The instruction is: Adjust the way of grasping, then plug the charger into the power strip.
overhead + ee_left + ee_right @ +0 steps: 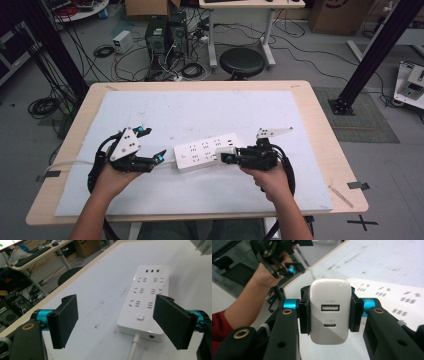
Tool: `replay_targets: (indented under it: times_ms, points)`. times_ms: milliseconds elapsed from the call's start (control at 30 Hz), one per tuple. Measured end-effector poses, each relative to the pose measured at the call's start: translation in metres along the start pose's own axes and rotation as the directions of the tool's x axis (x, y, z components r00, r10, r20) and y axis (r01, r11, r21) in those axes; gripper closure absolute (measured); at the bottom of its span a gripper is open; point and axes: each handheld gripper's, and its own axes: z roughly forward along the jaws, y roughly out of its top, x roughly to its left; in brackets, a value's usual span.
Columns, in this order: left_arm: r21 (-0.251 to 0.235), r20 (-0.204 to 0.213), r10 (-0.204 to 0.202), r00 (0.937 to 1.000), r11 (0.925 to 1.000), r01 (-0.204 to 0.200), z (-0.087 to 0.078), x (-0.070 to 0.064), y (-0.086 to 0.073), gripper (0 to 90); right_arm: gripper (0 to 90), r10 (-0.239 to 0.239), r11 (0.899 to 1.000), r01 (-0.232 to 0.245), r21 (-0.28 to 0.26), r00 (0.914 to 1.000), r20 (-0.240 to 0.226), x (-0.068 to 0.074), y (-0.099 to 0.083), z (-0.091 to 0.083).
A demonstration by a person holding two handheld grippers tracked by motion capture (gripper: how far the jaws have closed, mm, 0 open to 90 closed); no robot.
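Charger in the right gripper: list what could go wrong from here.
1. The right gripper clamps the charger only by its sides; pushing it into the power strip could make it slip or tilt.
2. The left gripper is open and not touching the strip, so the strip may slide on the white mat.
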Motion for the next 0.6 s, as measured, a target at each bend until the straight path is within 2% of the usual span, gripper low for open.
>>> replay_targets:
  times_ms: [67, 167, 233, 267, 300, 333, 367, 467, 500, 533, 567, 600]
  points:
    - [0.008, -0.007, -0.016, 0.9998, 0.9998, 0.016, -0.002, 0.005, -0.001, 20.4, 63.3, -0.006, 1.0, 0.006, 0.0, 0.9999, 0.008, 0.0, 0.001, -0.001]
    - [0.013, -0.01, -0.027, 0.9996, 0.9995, 0.028, -0.003, 0.009, -0.004, 20.4, 63.3, -0.064, 0.998, 0.064, 0.005, 0.9962, 0.059, 0.001, 0.007, 0.0]
    - [0.02, -0.009, -0.036, 0.9993, 0.9991, 0.037, -0.003, 0.01, -0.005, 20.4, 63.3, -0.113, 0.994, 0.112, 0.01, 0.9874, 0.112, 0.001, 0.011, 0.003]
    - [0.022, -0.008, -0.038, 0.9993, 0.999, 0.038, -0.004, 0.01, -0.007, 20.4, 63.3, -0.155, 0.988, 0.155, 0.01, 0.9765, 0.149, 0.001, 0.014, 0.007]
    - [0.027, -0.006, -0.04, 0.9992, 0.9989, 0.04, -0.004, 0.01, -0.008, 20.4, 63.3, -0.155, 0.988, 0.155, 0.01, 0.9765, 0.149, 0.001, 0.014, 0.007]
    - [0.027, -0.007, -0.046, 0.9989, 0.9986, 0.046, -0.005, 0.01, -0.009, 20.4, 63.3, -0.211, 0.977, 0.207, 0.041, 0.9538, 0.214, 0.003, 0.017, 0.011]
    - [0.027, -0.005, -0.046, 0.9989, 0.9986, 0.046, -0.006, 0.01, -0.01, 20.4, 63.3, -0.211, 0.977, 0.207, 0.041, 0.9538, 0.214, 0.003, 0.017, 0.011]
    - [0.024, -0.005, -0.062, 0.9981, 0.9978, 0.062, -0.009, 0.011, -0.013, 20.4, 63.3, -0.304, 0.952, 0.284, 0.111, 0.9095, 0.283, 0.006, 0.023, 0.019]
    - [0.024, -0.004, -0.061, 0.9982, 0.9979, 0.061, -0.01, 0.013, -0.014, 20.4, 63.3, -0.319, 0.947, 0.292, 0.131, 0.9032, 0.288, 0.006, 0.025, 0.021]
    - [0.024, -0.004, -0.061, 0.9982, 0.9979, 0.061, -0.01, 0.013, -0.014, 20.4, 63.3, -0.319, 0.947, 0.292, 0.131, 0.9032, 0.288, 0.006, 0.025, 0.021]
    - [0.022, -0.009, -0.065, 0.9978, 0.9976, 0.065, -0.012, 0.015, -0.016, 20.4, 63.3, -0.354, 0.932, 0.311, 0.186, 0.8876, 0.294, 0.001, 0.032, 0.026]
    - [0.018, -0.011, -0.07, 0.9975, 0.9973, 0.071, -0.015, 0.016, -0.018, 20.4, 63.3, -0.36, 0.93, 0.313, 0.194, 0.8852, 0.295, 0.0, 0.034, 0.027]
